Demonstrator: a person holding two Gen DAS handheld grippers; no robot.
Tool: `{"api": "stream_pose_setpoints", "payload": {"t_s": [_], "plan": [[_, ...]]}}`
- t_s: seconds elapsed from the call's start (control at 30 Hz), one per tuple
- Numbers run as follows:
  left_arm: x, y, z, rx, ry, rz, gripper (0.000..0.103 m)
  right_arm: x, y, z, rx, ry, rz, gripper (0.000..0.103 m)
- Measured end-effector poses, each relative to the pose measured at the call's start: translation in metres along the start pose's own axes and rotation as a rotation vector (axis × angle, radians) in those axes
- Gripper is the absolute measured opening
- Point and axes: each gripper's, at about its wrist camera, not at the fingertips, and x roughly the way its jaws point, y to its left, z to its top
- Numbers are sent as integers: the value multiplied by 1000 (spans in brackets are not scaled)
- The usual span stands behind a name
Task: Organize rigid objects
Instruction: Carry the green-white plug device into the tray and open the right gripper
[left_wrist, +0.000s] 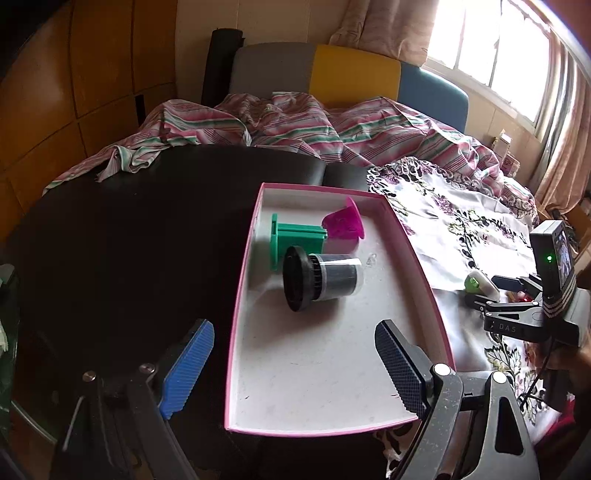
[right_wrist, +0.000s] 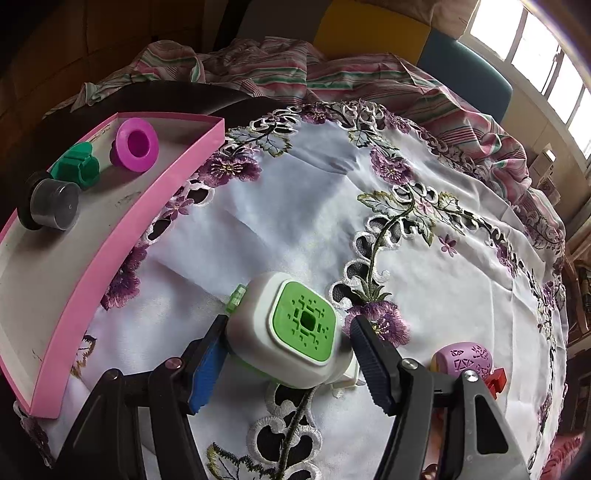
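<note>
While I work: both my claws hang over the table
Task's thing: white rounded plastic block with a green perforated square face, lying on the embroidered white floral cloth
Right claw: my pads flank the block's sides; whether they press on it I cannot tell
Left claw: jaws wide apart, nothing between, above the pink-walled shallow tray
Tray contents: black ribbed cap on a grey cylinder, green plastic spool, magenta flanged cup
Beside block: lilac patterned lump
</note>
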Motion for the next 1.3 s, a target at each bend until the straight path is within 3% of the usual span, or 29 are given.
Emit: {"api": "stream_pose_setpoints", "payload": {"t_s": [0.13,0.33,0.73,0.97,1.3], "plan": [[-2,6,-3,-7,-4,1,89,-5,-3,2,41,9,3,66],[-3,14,-6,-30,-6,-8,89,-34,2,10,106,-53,37,66],[-5,26,-15,-57,-11,-3,89,-76,66,36,62,-167,169,66],[-4,34,-16,-72,-13,5,89,-59,97,64,20,-155,187,66],[-1,44,-14,-86,-15,27,89,-15,128,89,-57,-103,132,67]]}}
